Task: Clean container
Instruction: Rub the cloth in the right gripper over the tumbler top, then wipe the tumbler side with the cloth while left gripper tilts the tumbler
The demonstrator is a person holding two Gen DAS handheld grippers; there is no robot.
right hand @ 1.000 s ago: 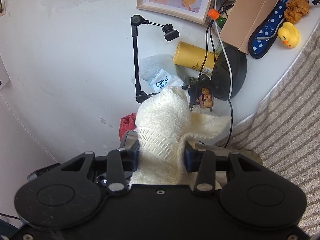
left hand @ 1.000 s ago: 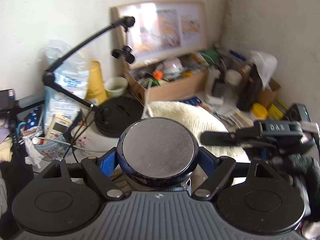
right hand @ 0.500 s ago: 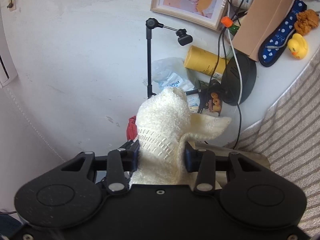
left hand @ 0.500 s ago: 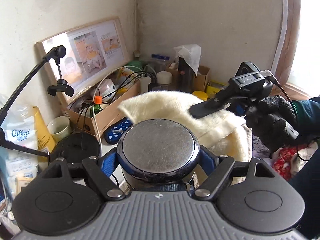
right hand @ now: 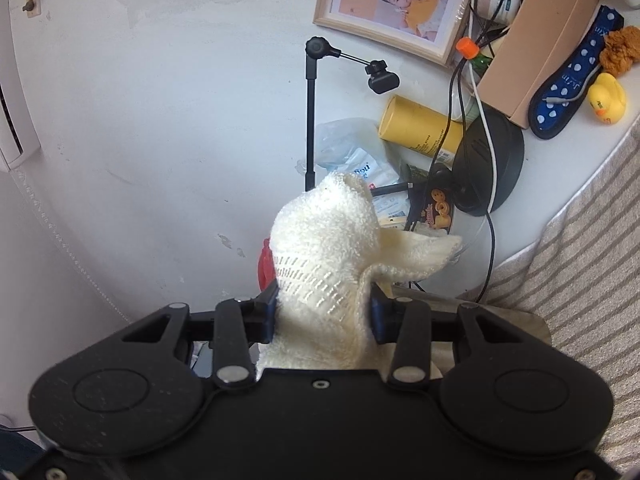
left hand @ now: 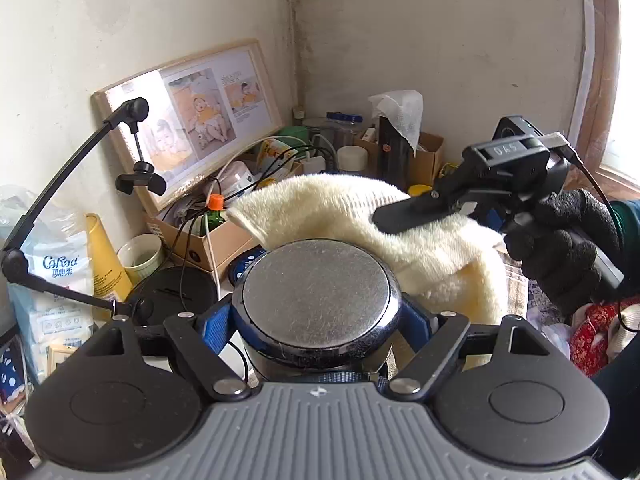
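One metal container (left hand: 316, 292) clamped in left claw (left hand: 318, 320), one cream towel (right hand: 326, 264) pinched in right claw (right hand: 323, 312), perhaps touching container.

container (left hand: 316, 292): between left gripper (left hand: 318, 322) fingers, flat end toward camera
towel (left hand: 360, 220): behind container, touching its far rim, pinched in right gripper (right hand: 323, 312)
gloved hand (left hand: 560, 248): right of container, on right gripper's handle
cardboard box (left hand: 208, 236): behind-left of container, in front of photo frame (left hand: 192, 116)
cup (left hand: 140, 254): left of box
phone stand (left hand: 72, 184): far left, by wall
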